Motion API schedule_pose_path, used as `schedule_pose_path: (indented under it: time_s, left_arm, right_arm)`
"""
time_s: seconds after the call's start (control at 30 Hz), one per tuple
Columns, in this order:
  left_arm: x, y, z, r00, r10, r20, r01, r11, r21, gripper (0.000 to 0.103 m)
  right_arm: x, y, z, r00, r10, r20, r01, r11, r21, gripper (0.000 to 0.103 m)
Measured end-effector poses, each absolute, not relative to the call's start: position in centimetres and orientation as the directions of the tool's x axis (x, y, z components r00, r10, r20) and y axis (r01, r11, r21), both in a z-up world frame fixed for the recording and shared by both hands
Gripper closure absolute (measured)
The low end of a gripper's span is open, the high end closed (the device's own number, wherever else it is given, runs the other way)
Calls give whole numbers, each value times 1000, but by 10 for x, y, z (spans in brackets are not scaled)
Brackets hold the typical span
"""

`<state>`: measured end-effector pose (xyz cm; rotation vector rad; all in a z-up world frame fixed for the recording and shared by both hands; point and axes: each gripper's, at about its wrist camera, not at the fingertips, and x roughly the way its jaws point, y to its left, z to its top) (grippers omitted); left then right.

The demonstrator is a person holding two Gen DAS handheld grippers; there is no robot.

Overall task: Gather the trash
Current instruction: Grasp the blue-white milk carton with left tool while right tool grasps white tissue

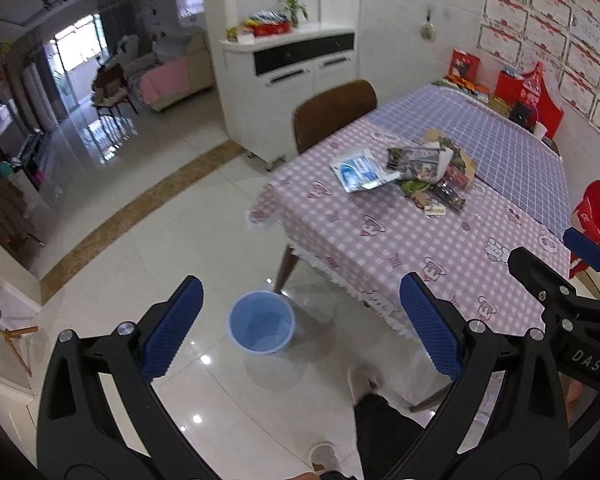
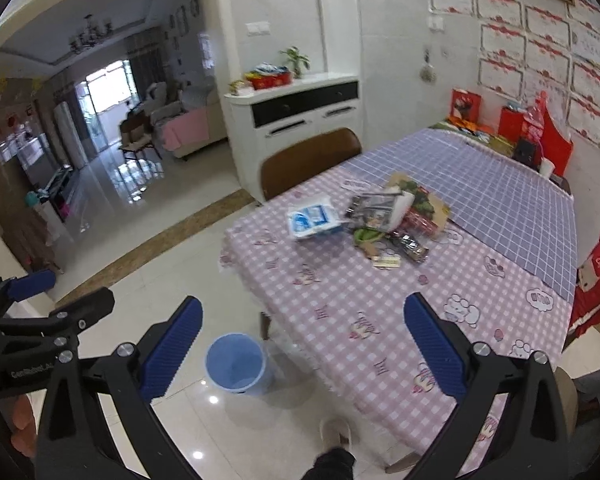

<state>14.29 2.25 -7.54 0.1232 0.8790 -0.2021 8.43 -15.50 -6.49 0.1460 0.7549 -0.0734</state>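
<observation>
A pile of trash (image 1: pixel 424 172) (image 2: pixel 388 220) lies on the table (image 1: pixel 400 248) (image 2: pixel 380 312) with its pink checked cloth: a blue-and-white packet (image 1: pixel 360 170) (image 2: pixel 312 218), dark wrappers and a cardboard piece. A light blue bin (image 1: pixel 262 328) (image 2: pixel 238 364) stands on the floor by the table's near corner; it looks empty. My left gripper (image 1: pixel 300 324) is open above the bin with nothing between its fingers. My right gripper (image 2: pixel 304 340) is open too, over the table's near edge. Each gripper shows at the other view's edge.
A brown chair (image 1: pixel 332 114) (image 2: pixel 308 162) is tucked in at the table's far left side. A white sideboard (image 1: pixel 292 80) stands behind it. Red bags and boxes (image 1: pixel 528 92) line the wall end of the table. A red bag (image 2: pixel 596 276) hangs at right. A person's leg and slipper (image 2: pixel 334 436) are below.
</observation>
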Motion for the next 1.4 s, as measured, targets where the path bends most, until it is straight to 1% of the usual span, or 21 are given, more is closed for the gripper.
schedule_pose_path:
  time_s: [0.07,0.2,0.3,0.43,0.5,0.6,0.77,0.83,0.9,1.0,1.03,1.07,1.1,1.13,1.17,1.23,1.27,1.3,1.33,1.37,1.4]
  left_arm:
    - [168,0,-90,597,-132,-791,250,968,27,6]
    - [224,-54,-121,566,-118,-816,300,951,71,6]
    - [273,-98,-150,514,-120,-849,367,926,91,6]
    - [332,-147,-190,489,-114,-865,439,889,131,7]
    - [353,-162,-209,470,-105,-877,471,870,148,7]
    - [386,-183,-235,448,-58,-892,495,847,194,7]
    - [420,-202,-259,432,-34,-901,526,821,221,7]
    - [426,-210,-269,430,-7,-903,541,802,252,7]
    - [432,-214,-275,428,12,-904,547,793,269,11]
    - [438,-215,-279,397,-2,-918,557,795,239,19]
    - [440,-214,-280,385,-10,-923,561,796,226,28]
    - [443,-215,-281,377,-10,-926,562,797,220,45]
    - [446,-214,-283,364,-8,-931,561,800,213,55]
    - [449,-213,-284,338,-17,-941,558,809,186,69]
    - [451,-211,-283,321,-30,-946,552,818,161,70]
    - [454,-206,-280,310,-62,-949,533,837,120,73]
    - [455,-204,-279,308,-72,-949,529,842,108,77]
    - [456,-203,-277,310,-81,-947,522,847,98,80]
    - [458,-201,-275,312,-90,-946,515,853,89,84]
    - [459,-198,-272,310,-106,-945,504,861,69,89]
    - [460,-194,-269,309,-118,-944,493,869,52,91]
  right_arm:
    - [102,-176,-78,715,-20,-699,142,983,118,4]
    - [153,-229,-112,668,-30,-743,195,971,137,4]
    - [195,-269,-137,624,-28,-781,232,961,152,4]
    - [247,-310,-166,588,-33,-808,269,950,156,4]
    - [274,-329,-183,564,-31,-826,288,944,162,4]
    - [309,-353,-208,530,0,-848,315,928,197,4]
    - [354,-375,-237,509,35,-860,337,911,237,4]
    - [368,-381,-244,505,52,-862,347,902,258,4]
    - [382,-386,-251,506,73,-860,356,890,284,4]
    - [400,-392,-262,506,110,-856,366,871,328,5]
    - [406,-393,-265,509,127,-851,366,863,348,5]
    - [411,-393,-267,508,133,-851,367,860,354,8]
    - [414,-392,-269,507,137,-851,366,860,357,12]
    - [418,-392,-271,506,149,-850,365,856,367,23]
    - [422,-393,-275,500,171,-849,368,846,387,29]
    - [426,-395,-281,492,195,-849,380,829,410,35]
    - [428,-396,-283,485,199,-851,387,824,413,46]
    - [429,-397,-286,482,202,-853,390,822,415,53]
    - [429,-399,-287,479,212,-852,392,816,424,64]
    - [428,-400,-286,482,222,-847,391,811,435,67]
    - [428,-399,-284,485,220,-846,387,814,433,72]
